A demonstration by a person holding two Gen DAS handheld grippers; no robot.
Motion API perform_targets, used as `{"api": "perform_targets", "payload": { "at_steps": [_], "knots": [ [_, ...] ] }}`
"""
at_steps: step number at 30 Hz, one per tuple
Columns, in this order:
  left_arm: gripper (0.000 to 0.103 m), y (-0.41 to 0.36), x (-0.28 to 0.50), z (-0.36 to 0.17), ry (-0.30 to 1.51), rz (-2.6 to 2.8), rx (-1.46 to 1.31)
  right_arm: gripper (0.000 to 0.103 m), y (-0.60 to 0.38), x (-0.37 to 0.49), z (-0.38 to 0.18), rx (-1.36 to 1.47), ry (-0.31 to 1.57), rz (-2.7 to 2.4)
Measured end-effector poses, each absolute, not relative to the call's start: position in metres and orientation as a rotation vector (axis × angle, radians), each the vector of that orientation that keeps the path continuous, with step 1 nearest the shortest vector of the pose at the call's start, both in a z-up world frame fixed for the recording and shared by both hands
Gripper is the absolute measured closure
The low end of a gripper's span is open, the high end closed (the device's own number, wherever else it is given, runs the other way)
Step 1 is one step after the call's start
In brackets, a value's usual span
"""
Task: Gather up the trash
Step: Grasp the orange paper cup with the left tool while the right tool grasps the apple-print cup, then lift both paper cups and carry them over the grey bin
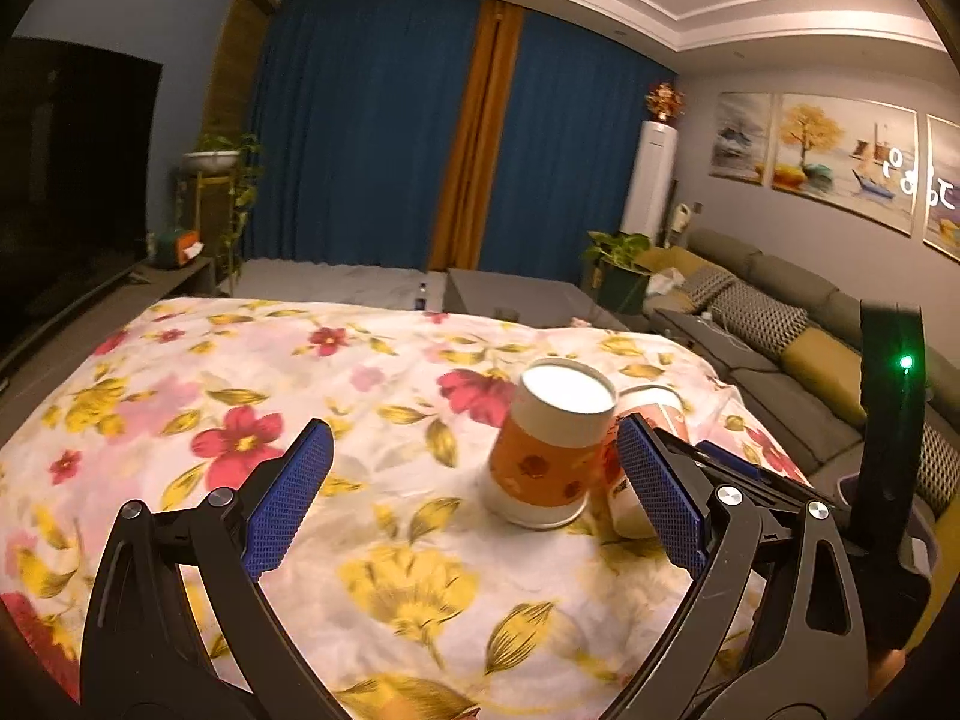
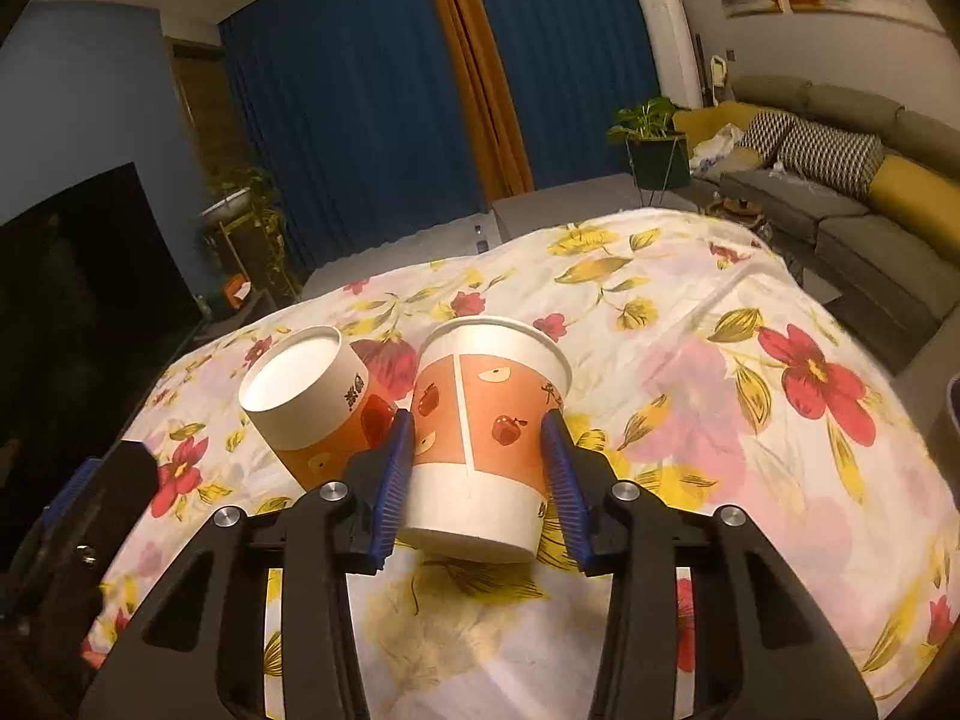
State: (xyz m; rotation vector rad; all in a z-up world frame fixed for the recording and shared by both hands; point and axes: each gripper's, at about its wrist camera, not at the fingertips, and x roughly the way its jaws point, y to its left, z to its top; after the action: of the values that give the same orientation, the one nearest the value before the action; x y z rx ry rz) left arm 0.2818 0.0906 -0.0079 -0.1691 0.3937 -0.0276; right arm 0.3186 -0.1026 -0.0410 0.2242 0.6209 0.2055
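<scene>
Two orange-and-white paper cups stand side by side on a floral cloth. My right gripper is shut on the upright cup, with a blue pad pressed against each side. The other cup is turned bottom up, leans a little, and touches the left pad's outer side. In the left wrist view that bottom-up cup sits just ahead of my left gripper. The left gripper is open wide with nothing between its pads. The held cup is partly hidden behind the left gripper's right finger.
The cloth-covered table drops off at its far and right edges. A grey sofa with cushions runs along the right. A dark TV stands at the left. A potted plant and a low grey table are beyond.
</scene>
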Motion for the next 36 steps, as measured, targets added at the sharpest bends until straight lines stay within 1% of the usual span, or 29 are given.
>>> {"api": "perform_targets", "payload": {
  "at_steps": [1,2,4,9,10,14,20,26,28,30,31,32,36],
  "knots": [
    [0.009,0.091,0.283,-0.008,0.395,-0.023,-0.172,0.058,-0.104,0.32,-0.041,0.23,0.628,0.208],
    [0.009,0.093,0.284,-0.008,0.396,-0.017,-0.181,0.051,-0.104,0.323,-0.041,0.228,0.64,0.214],
    [0.009,0.098,0.285,-0.009,0.396,-0.004,-0.202,0.046,-0.102,0.329,-0.044,0.223,0.662,0.219],
    [0.009,0.101,0.292,-0.011,0.409,-0.005,-0.205,0.043,-0.097,0.343,-0.055,0.235,0.712,0.249],
    [0.009,0.099,0.294,-0.012,0.409,-0.011,-0.193,0.043,-0.097,0.345,-0.056,0.241,0.715,0.253],
    [0.009,0.095,0.302,-0.013,0.413,-0.055,-0.194,0.05,-0.1,0.342,-0.054,0.233,0.698,0.267],
    [0.009,0.081,0.318,-0.017,0.432,-0.103,-0.161,0.05,-0.131,0.329,-0.046,0.303,0.654,0.225],
    [0.01,0.059,0.352,-0.027,0.503,-0.111,-0.115,0.05,-0.164,0.305,-0.033,0.331,0.601,0.196],
    [0.015,0.056,0.364,-0.032,0.536,-0.11,-0.115,0.049,-0.166,0.3,-0.032,0.319,0.596,0.202],
    [0.03,0.055,0.372,-0.036,0.566,-0.112,-0.121,0.049,-0.167,0.294,-0.031,0.304,0.589,0.207],
    [0.034,0.054,0.375,-0.037,0.574,-0.112,-0.119,0.049,-0.168,0.292,-0.03,0.296,0.586,0.209],
    [0.045,0.054,0.375,-0.039,0.579,-0.117,-0.117,0.049,-0.168,0.289,-0.03,0.289,0.584,0.212],
    [0.047,0.052,0.371,-0.041,0.571,-0.123,-0.12,0.049,-0.17,0.28,-0.029,0.266,0.576,0.219]
  ]
}}
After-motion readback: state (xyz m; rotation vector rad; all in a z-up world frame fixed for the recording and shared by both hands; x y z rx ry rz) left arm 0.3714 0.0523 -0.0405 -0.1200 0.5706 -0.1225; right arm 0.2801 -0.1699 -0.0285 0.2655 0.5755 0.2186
